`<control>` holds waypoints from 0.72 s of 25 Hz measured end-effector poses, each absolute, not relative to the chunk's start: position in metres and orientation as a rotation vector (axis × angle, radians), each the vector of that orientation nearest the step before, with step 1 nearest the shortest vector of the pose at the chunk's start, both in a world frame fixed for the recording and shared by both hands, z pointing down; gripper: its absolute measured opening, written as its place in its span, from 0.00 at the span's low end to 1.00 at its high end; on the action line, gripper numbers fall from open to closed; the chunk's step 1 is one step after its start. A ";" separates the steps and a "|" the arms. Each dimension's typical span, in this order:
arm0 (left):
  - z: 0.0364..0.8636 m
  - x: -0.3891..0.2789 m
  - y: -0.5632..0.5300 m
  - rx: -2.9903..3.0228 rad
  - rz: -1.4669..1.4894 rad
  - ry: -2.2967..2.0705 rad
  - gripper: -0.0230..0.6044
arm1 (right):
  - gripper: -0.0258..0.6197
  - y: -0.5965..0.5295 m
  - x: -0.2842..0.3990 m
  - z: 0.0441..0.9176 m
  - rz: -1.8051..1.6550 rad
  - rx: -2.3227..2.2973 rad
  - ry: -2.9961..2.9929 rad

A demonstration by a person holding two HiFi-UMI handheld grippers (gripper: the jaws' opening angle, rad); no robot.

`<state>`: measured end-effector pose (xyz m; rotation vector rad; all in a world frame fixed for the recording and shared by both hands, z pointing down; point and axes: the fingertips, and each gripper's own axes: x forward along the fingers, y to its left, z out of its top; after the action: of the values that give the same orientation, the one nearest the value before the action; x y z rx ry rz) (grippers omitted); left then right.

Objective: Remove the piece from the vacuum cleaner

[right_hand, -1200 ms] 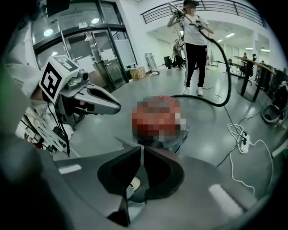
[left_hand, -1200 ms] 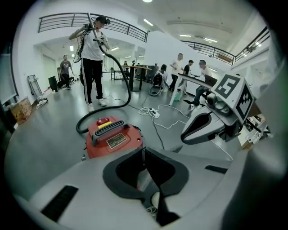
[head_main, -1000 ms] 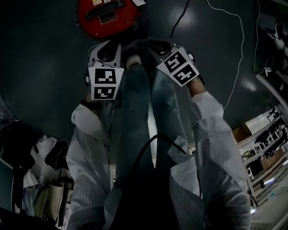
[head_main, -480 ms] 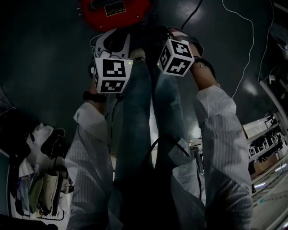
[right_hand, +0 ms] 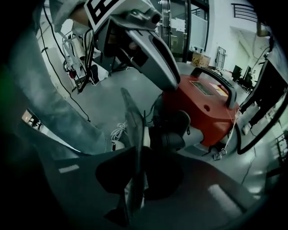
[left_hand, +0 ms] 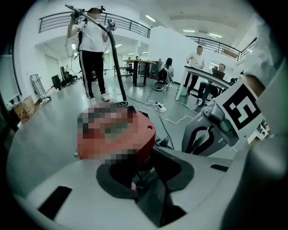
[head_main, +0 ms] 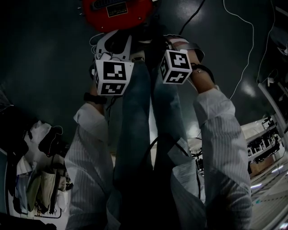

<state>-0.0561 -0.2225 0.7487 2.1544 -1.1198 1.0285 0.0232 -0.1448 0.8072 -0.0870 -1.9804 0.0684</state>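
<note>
Two grippers share the head view. My left gripper (head_main: pixel 116 39) and right gripper (head_main: pixel 157 44) are held side by side above my jeans (head_main: pixel 139 117), both pointing at the red vacuum cleaner (head_main: pixel 118 10) on the floor. The jaws cannot be read from here.

Left gripper view: my jaws are pressed together, with nothing I can make out between them. The red body lies just beyond, and a person (left_hand: pixel 93 49) stands far behind.

Right gripper view: my jaws are closed to a thin seam, with nothing between them. Their tip is just beside the black piece (right_hand: pixel 173 130), which sits at the red body's near end and shows plainly only here.
</note>
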 end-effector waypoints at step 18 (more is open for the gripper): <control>0.748 -0.056 -0.223 2.148 1.023 -1.118 0.21 | 0.09 -0.118 0.020 0.801 0.063 -0.096 -1.977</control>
<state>-0.0564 -0.2226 0.7483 2.1481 -1.1184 1.0227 0.0204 -0.1178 0.8006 -0.0965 -1.9769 0.0630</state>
